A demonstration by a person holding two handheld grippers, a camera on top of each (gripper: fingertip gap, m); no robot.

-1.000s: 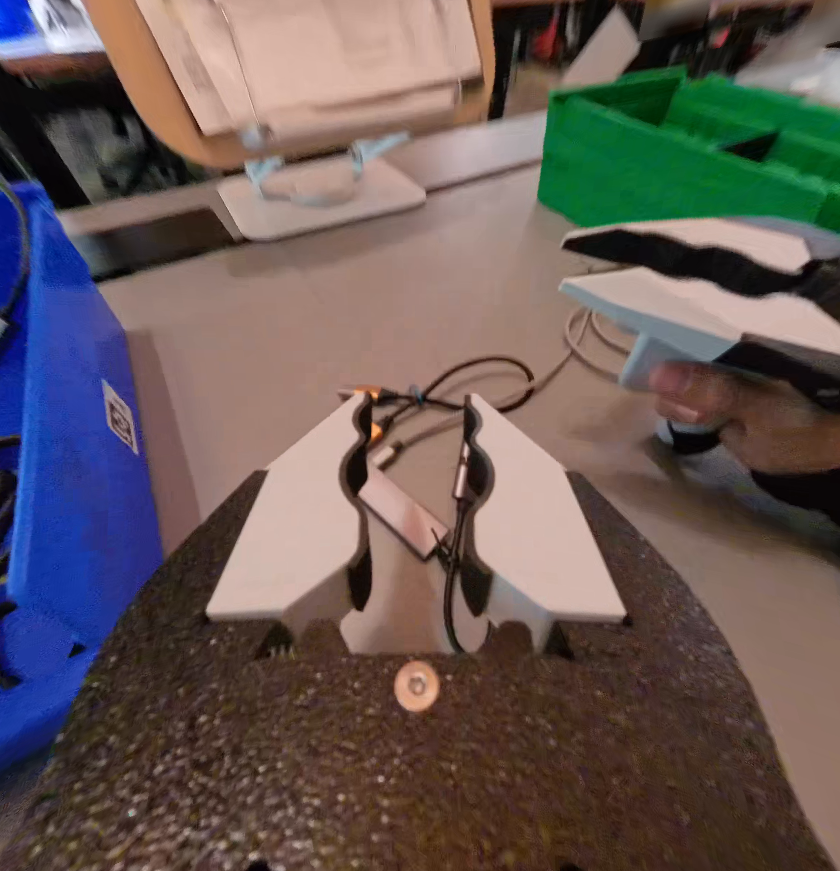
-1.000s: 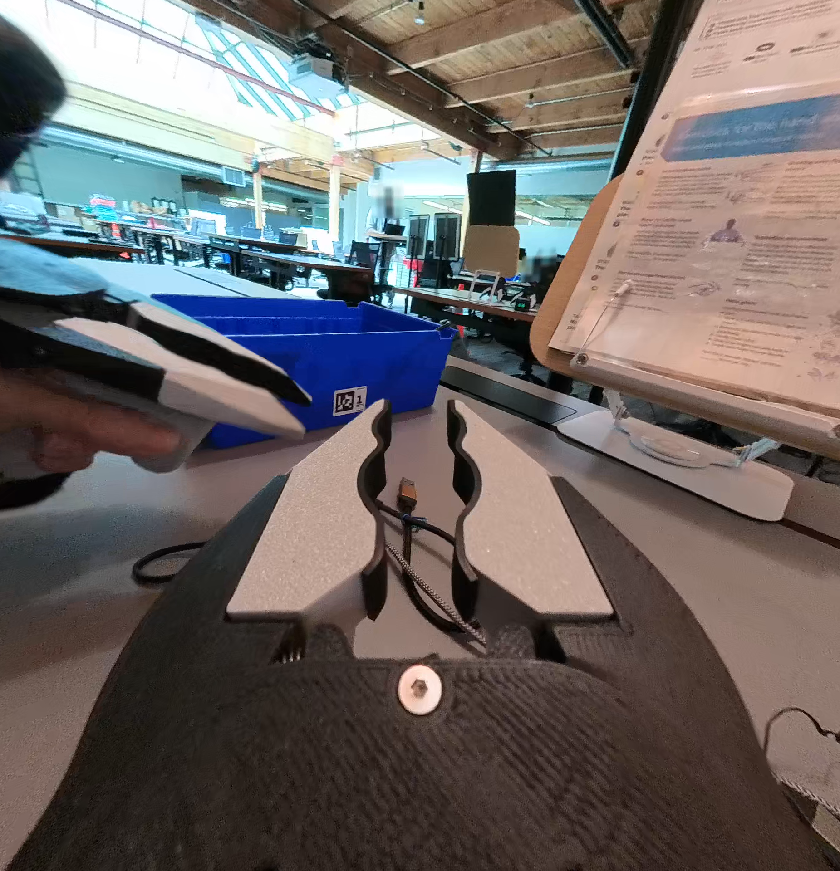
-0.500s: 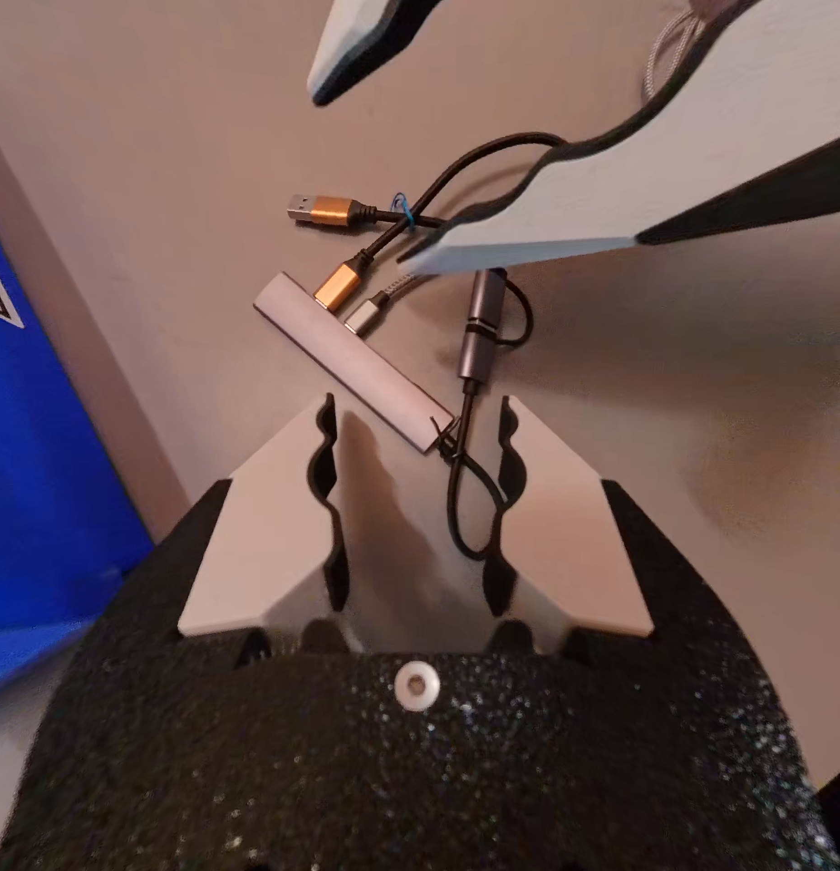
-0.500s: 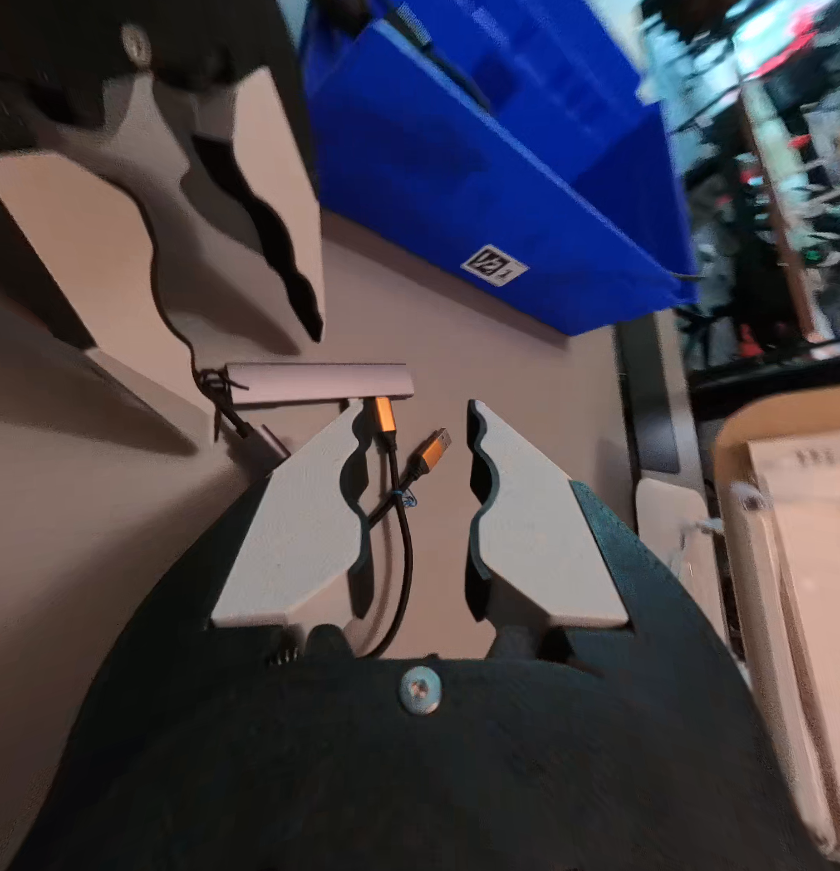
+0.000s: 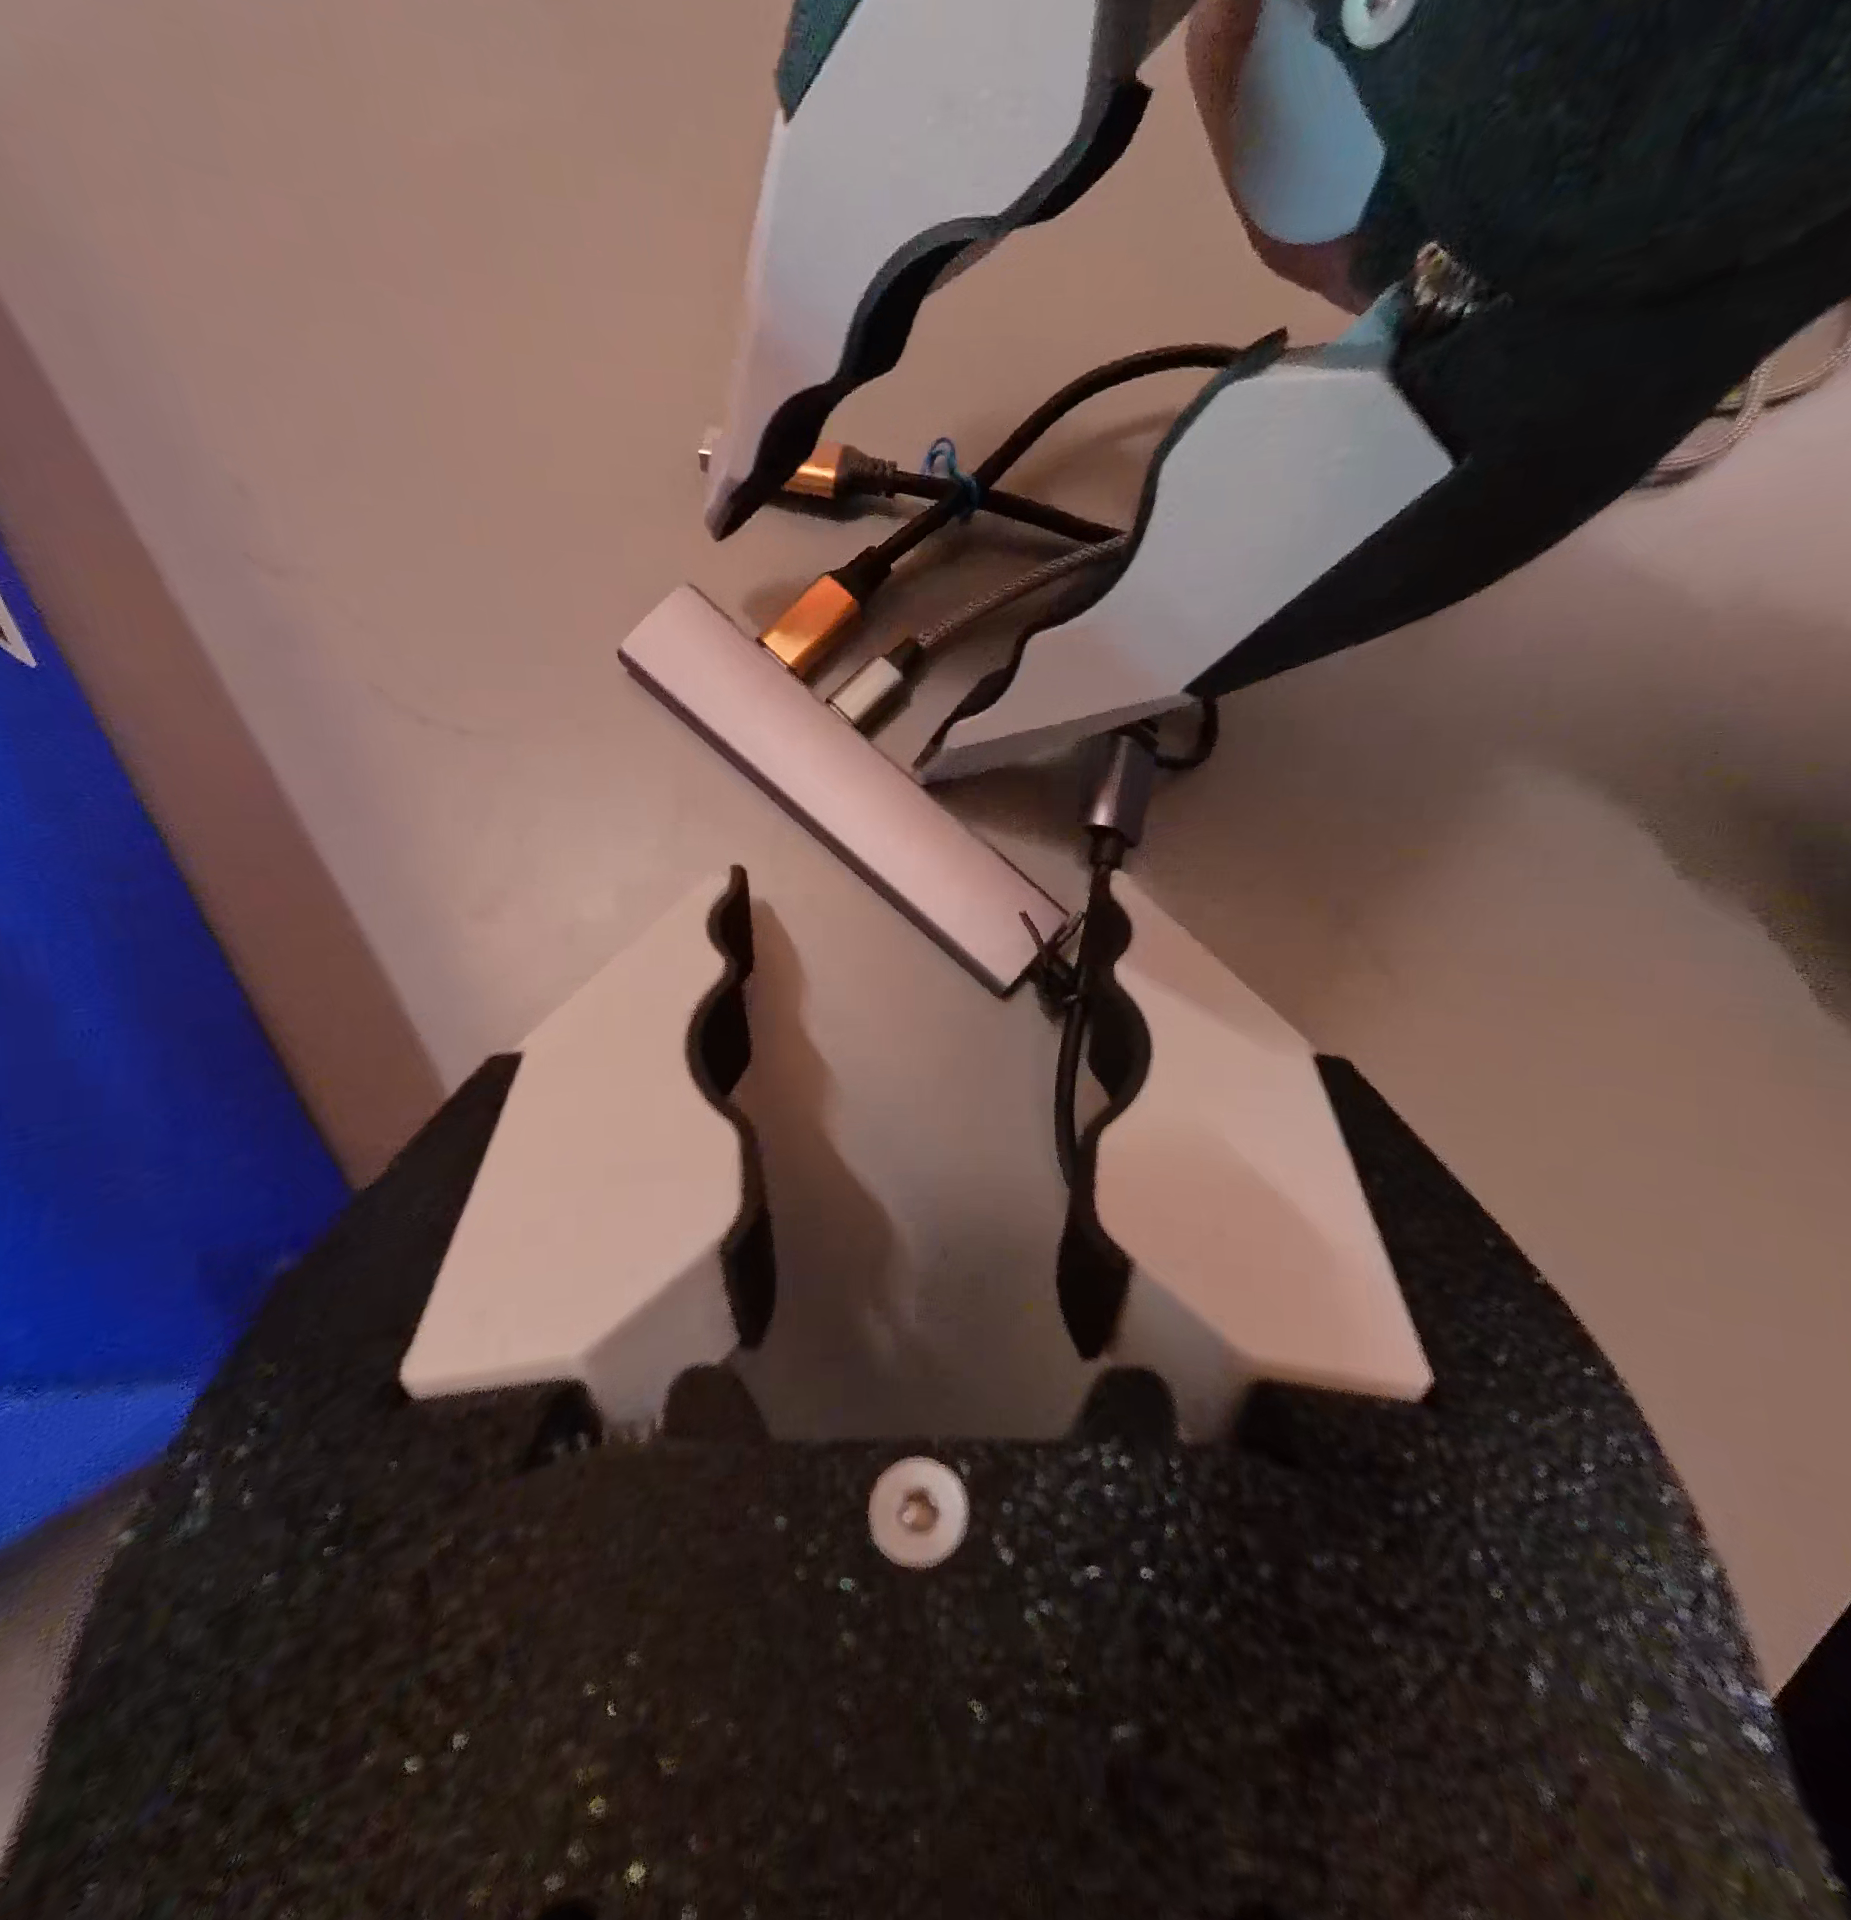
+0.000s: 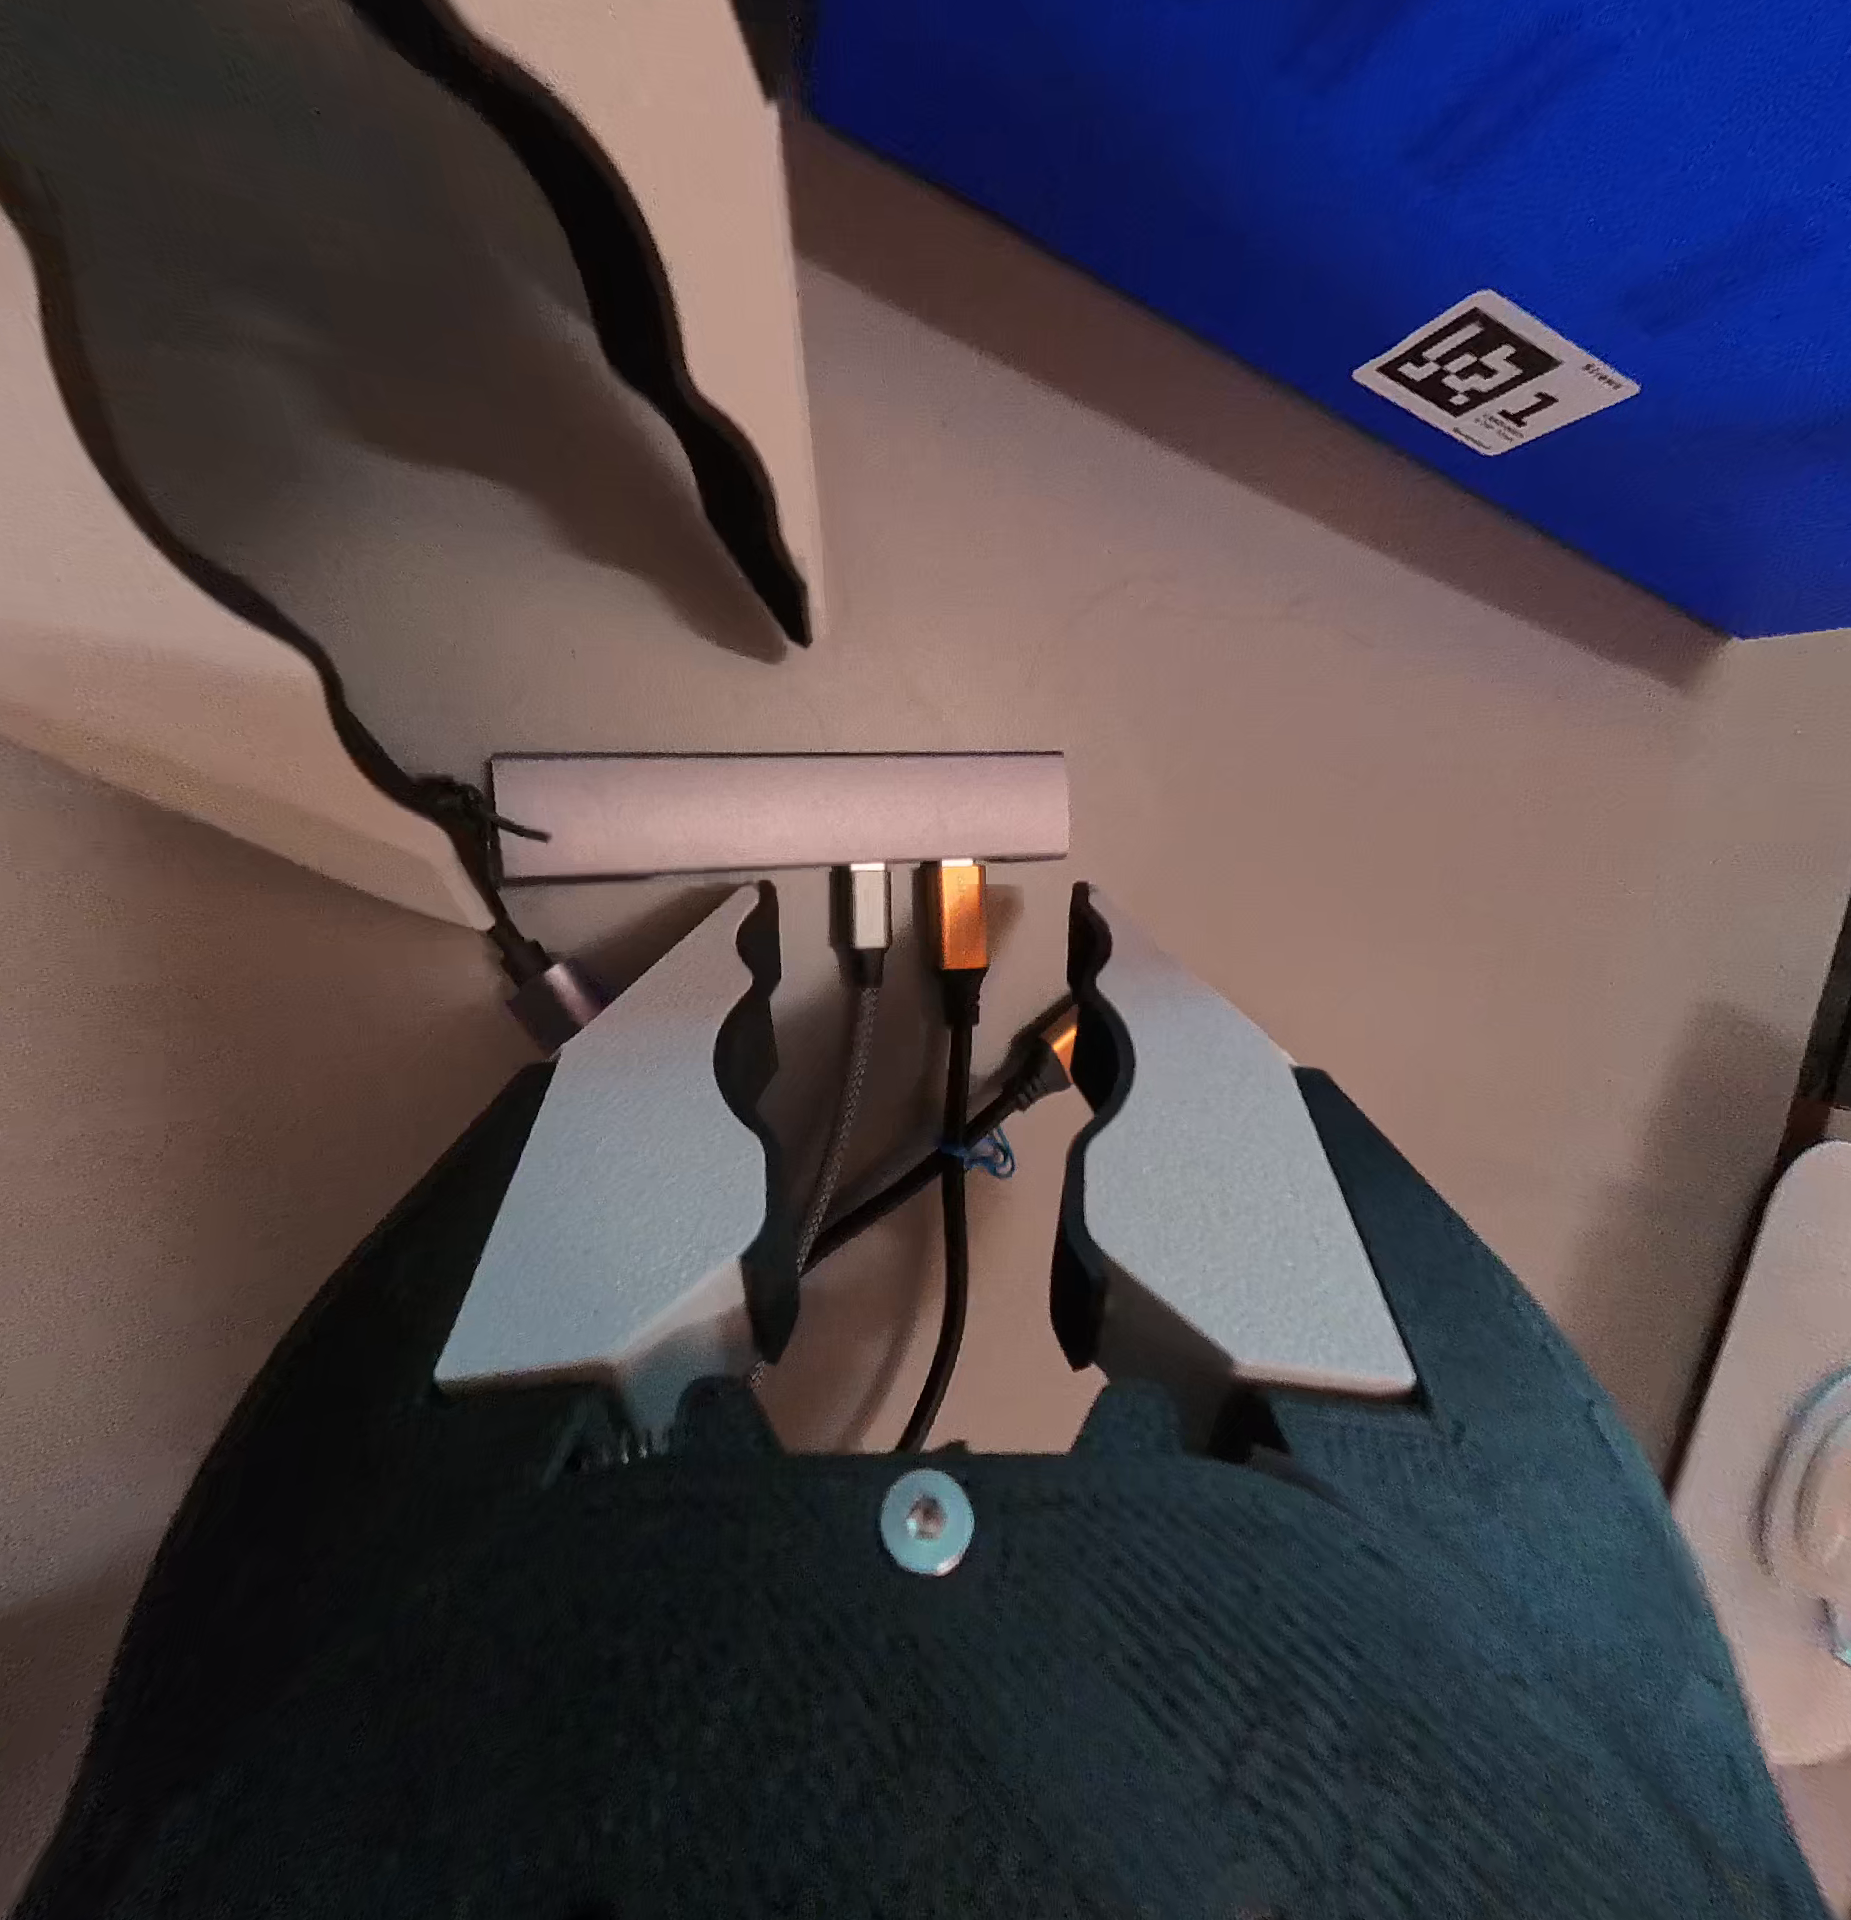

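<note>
A grey USB hub [image 5: 838,800] lies on the tan table, also in the right wrist view [image 6: 775,816]. An orange plug [image 6: 957,914] and a silver plug [image 6: 861,914] sit in its side. A loose orange plug [image 6: 1051,1049] lies beside them. My right gripper [image 6: 921,894] is open, its fingers either side of the two inserted plugs and their cables, tips close to the hub. My left gripper [image 5: 921,904] is open just short of the hub's end, where its dark tail cable [image 5: 1072,1049] runs along the right finger. Each gripper shows in the other's view [image 5: 827,644] [image 6: 635,774].
A blue bin [image 5: 69,935] stands at the left of the left wrist view; in the right wrist view [image 6: 1420,208] it carries a white tag [image 6: 1492,374]. A white stand base [image 6: 1783,1351] lies at the right edge. A braided cable [image 5: 1783,395] trails off to the right. It is some 4 cm from my right tips to the loose orange plug [image 6: 1051,1049]. It is also in sight in the left wrist view [image 5: 838,477].
Both grippers have tipped down toward the table and closed in on the hub from opposite sides. The right gripper's fingers now flank the two inserted plugs. Both stay open.
</note>
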